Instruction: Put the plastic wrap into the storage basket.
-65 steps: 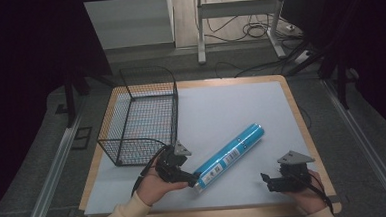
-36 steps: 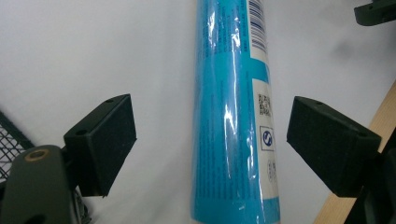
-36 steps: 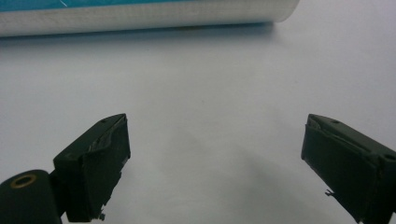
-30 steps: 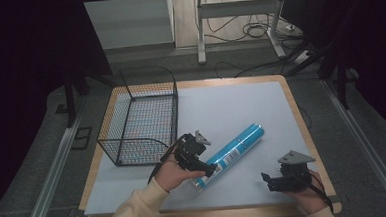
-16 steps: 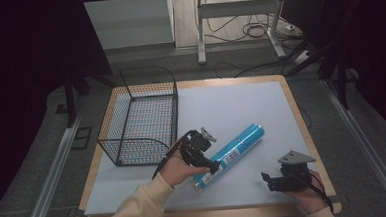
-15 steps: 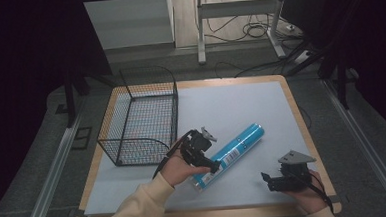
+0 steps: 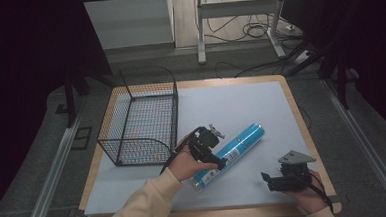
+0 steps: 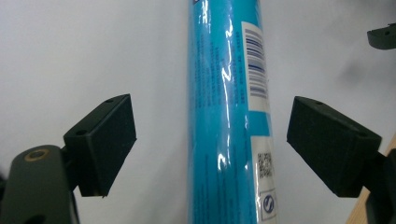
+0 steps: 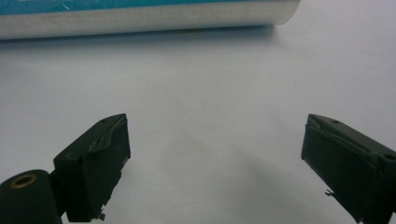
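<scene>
A long blue tube [image 7: 232, 151] with white labels lies diagonally on the white table sheet [image 7: 241, 106]. My left gripper [image 7: 214, 156] hangs over the tube's lower half, open, with one jaw on each side of the tube [image 8: 229, 116] and clear gaps between. My right gripper [image 7: 268, 178] rests near the front right of the table, open with nothing between its jaws. In the right gripper view [image 9: 215, 163], the tube's end [image 9: 149, 16] lies across the top, well ahead of the jaws.
A black wire basket [image 7: 141, 116] stands at the left of the table, close to my left hand. The wooden table edge [image 7: 206, 215] runs along the front. Cables and a metal stand foot [image 7: 236, 16] lie on the floor beyond.
My left gripper has moved right from beside the basket to over the tube and now straddles it. The right gripper has stayed in place.
</scene>
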